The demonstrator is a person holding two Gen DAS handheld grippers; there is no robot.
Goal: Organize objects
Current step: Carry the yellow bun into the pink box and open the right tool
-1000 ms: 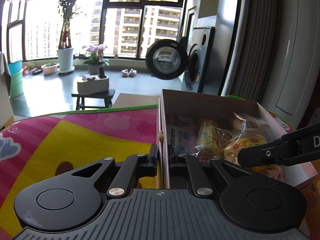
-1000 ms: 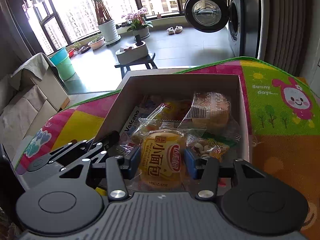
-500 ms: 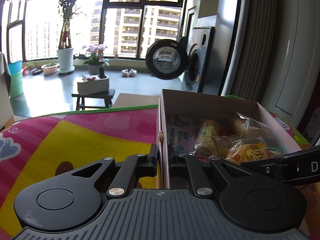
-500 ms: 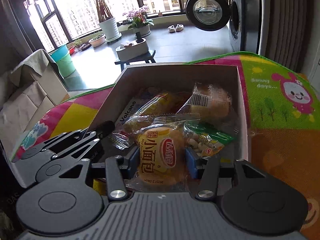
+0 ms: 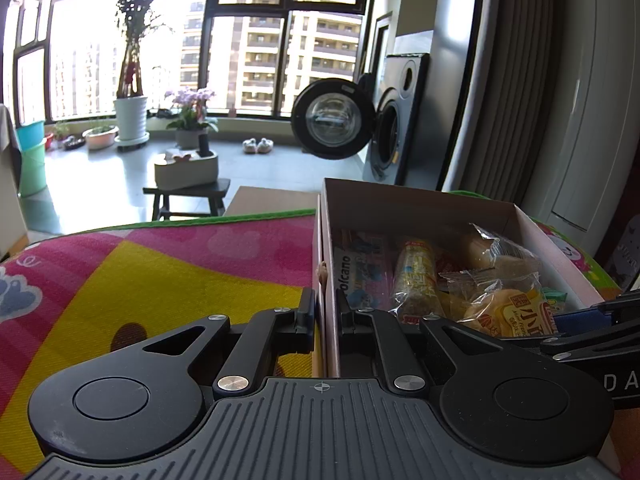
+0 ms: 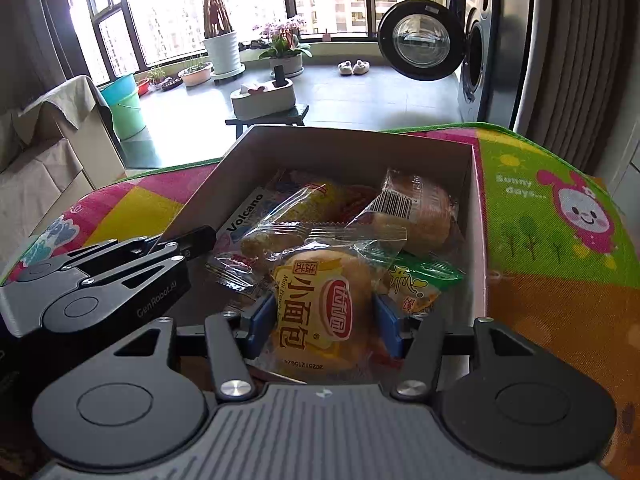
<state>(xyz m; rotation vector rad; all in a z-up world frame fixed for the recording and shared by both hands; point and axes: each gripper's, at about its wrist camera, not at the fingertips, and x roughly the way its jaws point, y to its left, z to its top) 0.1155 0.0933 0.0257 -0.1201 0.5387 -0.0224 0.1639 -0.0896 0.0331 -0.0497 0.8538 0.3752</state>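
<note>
Gripping the near left wall of the cardboard box (image 5: pixel 416 204), our left gripper (image 5: pixel 325 312) has its jaws pinched narrow on that thin panel, one finger outside over the play mat (image 5: pixel 160 264) and one inside the box. Over on the other side, our right gripper (image 6: pixel 324 320) sits low at the near end of the box with its blue pads (image 6: pixel 262 320) against both sides of the yellow mini bread packet (image 6: pixel 324 304), jaws about packet-width apart and clasping it. That packet lies inside the box, nearest to us, on top of the other snacks. Beside it on the right we see a green snack packet (image 6: pixel 420 280), and further back a clear-wrapped bun with a barcode label (image 6: pixel 416 212). Along the left wall leans a flat pack printed "Volcano" (image 6: pixel 244 216), with more clear-wrapped pastries in the middle. From the left wrist view the bread packet (image 5: pixel 516 312) shows at the box's right near corner, the right gripper's arm reaching in from the edge. Past the mat we see a washing machine (image 6: pixel 476 48) with its round door swung open.
</note>
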